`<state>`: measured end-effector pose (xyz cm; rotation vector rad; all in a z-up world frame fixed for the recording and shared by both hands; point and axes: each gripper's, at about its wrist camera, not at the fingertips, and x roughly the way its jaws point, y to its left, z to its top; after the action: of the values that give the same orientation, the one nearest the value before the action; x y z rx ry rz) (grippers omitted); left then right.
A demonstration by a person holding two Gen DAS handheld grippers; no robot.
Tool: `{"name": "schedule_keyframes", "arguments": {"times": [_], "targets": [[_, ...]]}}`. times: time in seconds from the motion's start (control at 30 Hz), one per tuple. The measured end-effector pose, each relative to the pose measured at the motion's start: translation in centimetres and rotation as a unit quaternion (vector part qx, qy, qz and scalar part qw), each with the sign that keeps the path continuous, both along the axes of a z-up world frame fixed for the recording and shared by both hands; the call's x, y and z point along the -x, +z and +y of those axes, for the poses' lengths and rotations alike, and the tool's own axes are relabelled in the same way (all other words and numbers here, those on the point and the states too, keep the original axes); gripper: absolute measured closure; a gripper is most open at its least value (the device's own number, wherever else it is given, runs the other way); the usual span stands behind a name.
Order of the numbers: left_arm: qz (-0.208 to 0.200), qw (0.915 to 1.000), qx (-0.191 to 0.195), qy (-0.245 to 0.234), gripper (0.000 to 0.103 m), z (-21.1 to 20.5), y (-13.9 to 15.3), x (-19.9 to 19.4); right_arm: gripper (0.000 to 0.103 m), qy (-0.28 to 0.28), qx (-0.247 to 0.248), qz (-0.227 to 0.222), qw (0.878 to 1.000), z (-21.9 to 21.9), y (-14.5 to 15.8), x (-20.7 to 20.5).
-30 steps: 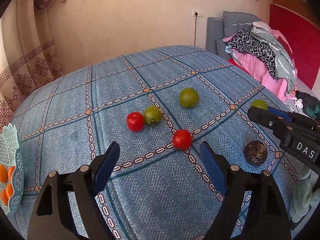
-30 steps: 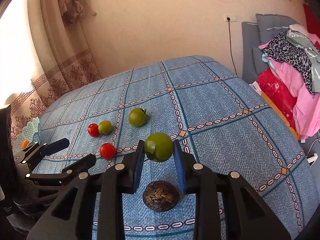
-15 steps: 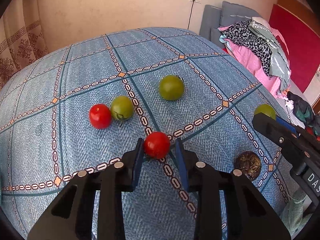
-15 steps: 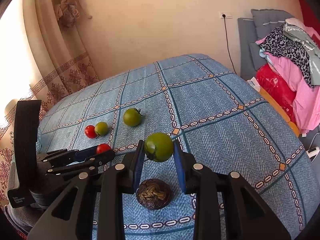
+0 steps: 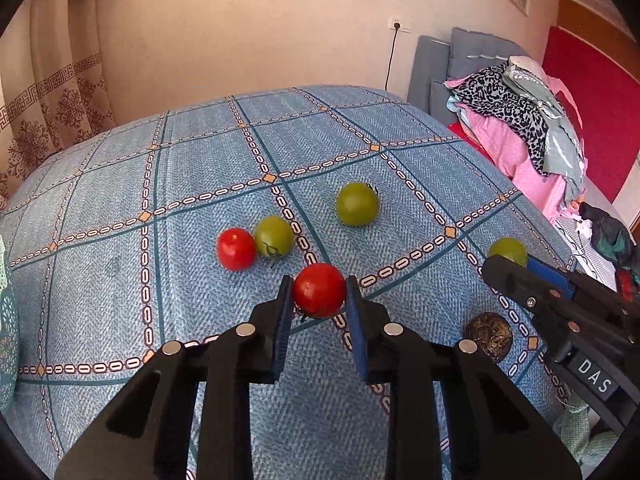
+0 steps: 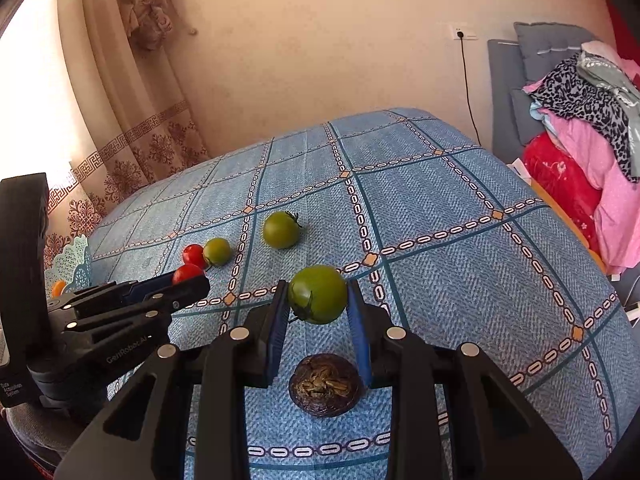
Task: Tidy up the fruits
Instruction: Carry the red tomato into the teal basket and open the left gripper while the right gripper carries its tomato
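A red tomato [image 5: 319, 295], free a second ago, is now clamped by the left tongs [image 5: 316, 300], while a green tomato [image 6: 318, 299] stays clamped in the right tongs [image 6: 318, 304], so both are ready for carrying.

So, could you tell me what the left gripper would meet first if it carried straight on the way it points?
Holding a red tomato, the left gripper points between the red-and-green pair and the larger green tomato. The way looks free across the blue cloth, though depth is hard to judge.

left gripper [image 5: 316, 300] closed on red tomato [image 5: 319, 295], lifted
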<state>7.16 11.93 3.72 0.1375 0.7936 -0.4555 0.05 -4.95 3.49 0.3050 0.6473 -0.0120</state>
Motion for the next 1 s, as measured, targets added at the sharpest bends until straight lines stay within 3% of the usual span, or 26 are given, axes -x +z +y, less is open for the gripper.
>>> {"name": "schedule_keyframes", "arguments": {"times": [0.3,0.53,1.0], "targets": [[-0.029,0.9983,0.029,0.042,0.077,3.7,3.6,0.8,0.074,0.008,0.005,-0.006,1.000,0.3,0.3,0.2],[-0.058,0.9935,0.026,0.095,0.077,7.4,5.5,1.2,0.074,0.029,0.015,-0.017,0.999,1.6,1.8,0.3],[-0.127,0.9702,0.009,0.206,0.077,14.6,8.4,2.4,0.074,0.104,0.042,-0.053,0.992,6.8,7.5,-0.5]]}}
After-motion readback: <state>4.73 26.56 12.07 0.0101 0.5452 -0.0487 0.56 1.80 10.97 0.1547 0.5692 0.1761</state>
